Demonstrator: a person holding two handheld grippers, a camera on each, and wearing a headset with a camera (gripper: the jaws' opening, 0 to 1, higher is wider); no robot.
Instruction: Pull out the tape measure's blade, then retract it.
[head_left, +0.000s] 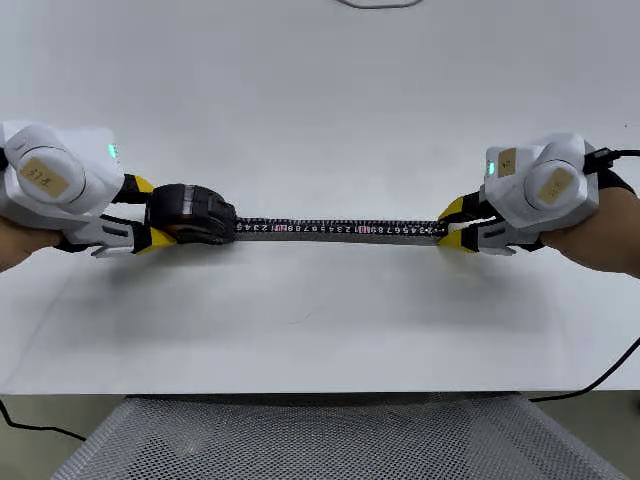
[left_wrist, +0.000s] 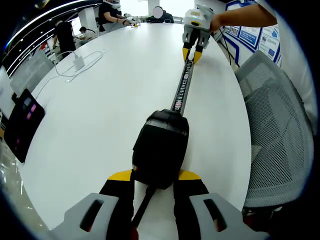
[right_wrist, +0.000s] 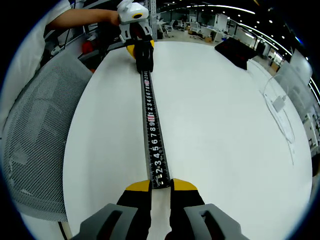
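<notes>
The black tape measure case (head_left: 190, 213) rests low over the white table, and my left gripper (head_left: 150, 215) is shut on it. In the left gripper view the case (left_wrist: 161, 147) sits between the yellow-tipped jaws of the left gripper (left_wrist: 155, 176). The dark numbered blade (head_left: 335, 229) runs straight out to the right. My right gripper (head_left: 458, 224) is shut on the blade's end. From the right gripper view the blade (right_wrist: 151, 130) stretches away from the right gripper (right_wrist: 161, 186) to the case (right_wrist: 144, 50). The right gripper (left_wrist: 192, 52) appears far off in the left gripper view.
The white table (head_left: 330, 110) spreads wide around both grippers. A grey mesh chair (head_left: 330, 440) stands at the near edge. A black device (left_wrist: 20, 125) and a white cable with a plug (left_wrist: 75, 62) lie off to one side. People stand at the table's far end (left_wrist: 107, 12).
</notes>
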